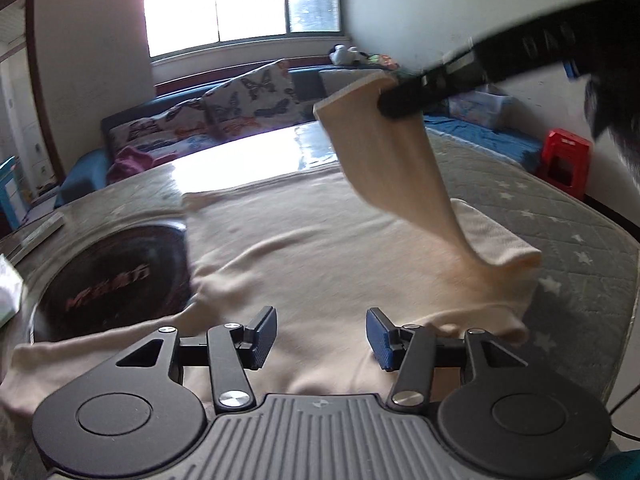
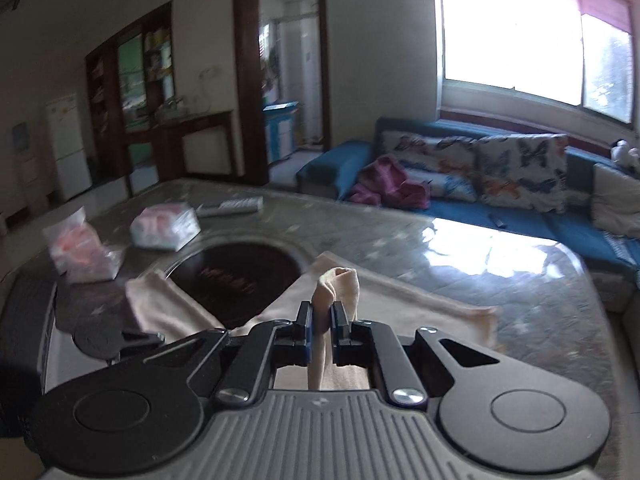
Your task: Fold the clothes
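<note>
With right gripper (image 2: 320, 322) clamped on cream garment (image 1: 320, 264), left gripper (image 1: 322, 338) spread empty: mid-fold; next, lay sleeve across.

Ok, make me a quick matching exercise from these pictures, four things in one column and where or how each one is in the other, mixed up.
Things:
1. left tongs
2. right tongs
3. cream garment
4. pink cloth

States:
A. lying on the blue sofa
B. shut on a raised sleeve
C. spread over the table
D. open, holding nothing

Pairs: 1-D, 2-B, 3-C, 4-A
</note>
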The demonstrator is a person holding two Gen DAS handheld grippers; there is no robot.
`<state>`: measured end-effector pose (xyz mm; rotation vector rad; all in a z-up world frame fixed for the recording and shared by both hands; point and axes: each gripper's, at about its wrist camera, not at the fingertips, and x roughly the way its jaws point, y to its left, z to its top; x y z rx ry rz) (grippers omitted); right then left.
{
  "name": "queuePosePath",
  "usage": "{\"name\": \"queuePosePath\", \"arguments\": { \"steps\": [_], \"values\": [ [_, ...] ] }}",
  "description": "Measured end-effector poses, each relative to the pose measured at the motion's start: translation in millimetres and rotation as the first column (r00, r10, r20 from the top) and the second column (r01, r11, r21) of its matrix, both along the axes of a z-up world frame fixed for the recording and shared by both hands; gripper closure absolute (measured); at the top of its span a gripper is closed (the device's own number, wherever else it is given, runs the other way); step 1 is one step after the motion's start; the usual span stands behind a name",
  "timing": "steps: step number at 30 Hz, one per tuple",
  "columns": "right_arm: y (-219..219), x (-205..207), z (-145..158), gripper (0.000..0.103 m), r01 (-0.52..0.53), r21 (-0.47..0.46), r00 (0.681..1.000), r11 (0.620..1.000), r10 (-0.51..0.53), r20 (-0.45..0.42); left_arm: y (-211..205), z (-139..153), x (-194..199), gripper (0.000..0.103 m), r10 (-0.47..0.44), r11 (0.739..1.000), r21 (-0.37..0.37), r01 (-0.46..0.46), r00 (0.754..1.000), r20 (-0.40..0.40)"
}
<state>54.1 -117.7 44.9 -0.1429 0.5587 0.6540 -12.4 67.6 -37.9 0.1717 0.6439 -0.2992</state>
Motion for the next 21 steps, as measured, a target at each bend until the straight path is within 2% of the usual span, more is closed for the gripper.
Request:
{"name": "queuePosePath", "arguments": {
  "steps": [4,8,12,15,21],
  "values": [
    [26.6,-7.4,-26.7,0.093,-0.071,-0.014,0.995,0.997,0.070,-0.068,17.5,-2.4,-2.3,0.050,0.050,0.999,-0.004,-0.050,0.999,-0.009],
    [25.5,-13.7,-34.5,0.086,-0.091,-0.017,0.992,0.996,0.089,-0.088,23.5,-2.5,-3.2,0.050,0.065,0.998,0.001,-0.065,0.998,-0.010],
    [9.7,-17.5,-39.8,0.086,-0.063,-0.044,0.993,0.997,0.059,-0.098,24.5,2.2,-3.2,0.050,0.077,0.997,0.000,-0.077,0.997,0.007],
    [-16.7,-19.6,-53.0,0.086,-0.005,-0.093,0.992,0.996,-0.007,-0.128,23.4,8.5,-3.1,0.050,0.080,0.997,-0.012,-0.080,0.996,0.027],
    [-62.3,-21.3,-88.9,0.086,0.104,-0.125,0.967,0.987,-0.130,-0.218,16.6,21.8,0.5,0.051,0.038,0.999,-0.028,-0.036,0.997,0.066]
  ]
}}
